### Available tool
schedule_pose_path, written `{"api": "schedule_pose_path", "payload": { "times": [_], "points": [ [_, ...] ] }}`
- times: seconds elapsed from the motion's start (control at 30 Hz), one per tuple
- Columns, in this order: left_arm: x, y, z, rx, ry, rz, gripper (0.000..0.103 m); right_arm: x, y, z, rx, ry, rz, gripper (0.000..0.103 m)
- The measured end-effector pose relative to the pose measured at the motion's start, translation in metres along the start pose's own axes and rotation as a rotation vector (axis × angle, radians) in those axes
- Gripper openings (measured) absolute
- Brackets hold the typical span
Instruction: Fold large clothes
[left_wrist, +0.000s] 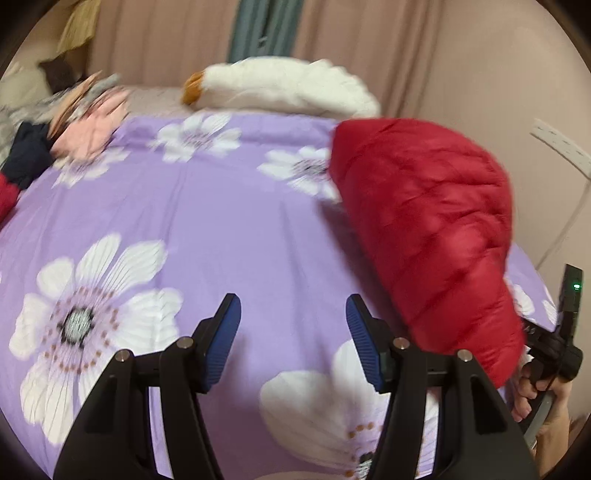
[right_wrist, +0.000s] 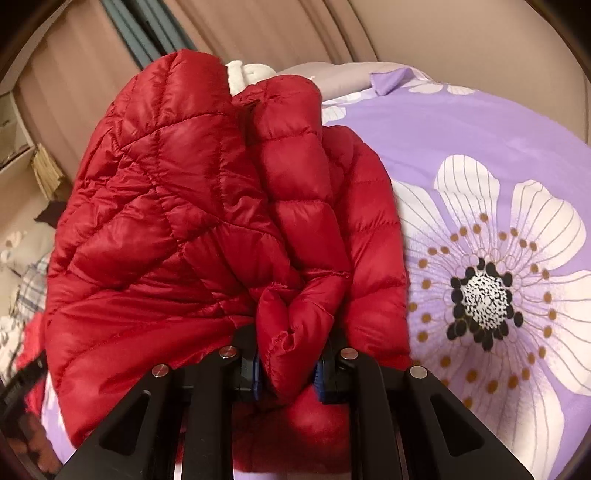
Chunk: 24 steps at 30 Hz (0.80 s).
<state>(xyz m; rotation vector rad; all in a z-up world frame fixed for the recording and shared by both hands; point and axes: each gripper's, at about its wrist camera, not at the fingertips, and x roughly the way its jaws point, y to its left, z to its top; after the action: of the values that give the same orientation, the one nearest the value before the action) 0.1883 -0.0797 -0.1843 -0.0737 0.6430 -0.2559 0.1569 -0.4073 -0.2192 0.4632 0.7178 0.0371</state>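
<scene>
My right claw (right_wrist: 288, 373) pinches a bunched fold of the red puffer jacket (right_wrist: 207, 206); left claw (left_wrist: 293, 339) open, empty. Slick fabric, small bite: could slip out over the bed (left_wrist: 221, 221).

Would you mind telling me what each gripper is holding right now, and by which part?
The right gripper is shut on a bunched hem-like edge of the red puffer jacket. The left gripper is open and empty above the floral bedspread.

Soft warm light, motion blur, fisheye vignette.
</scene>
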Motion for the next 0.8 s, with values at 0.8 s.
{"api": "schedule_pose_path", "payload": {
  "times": [0.8],
  "points": [
    [-0.015,0.037,0.020,-0.164,-0.169,0.399,0.058,0.010,0.050,-0.011,-0.162,-0.015,-0.154,0.017]
  ]
}}
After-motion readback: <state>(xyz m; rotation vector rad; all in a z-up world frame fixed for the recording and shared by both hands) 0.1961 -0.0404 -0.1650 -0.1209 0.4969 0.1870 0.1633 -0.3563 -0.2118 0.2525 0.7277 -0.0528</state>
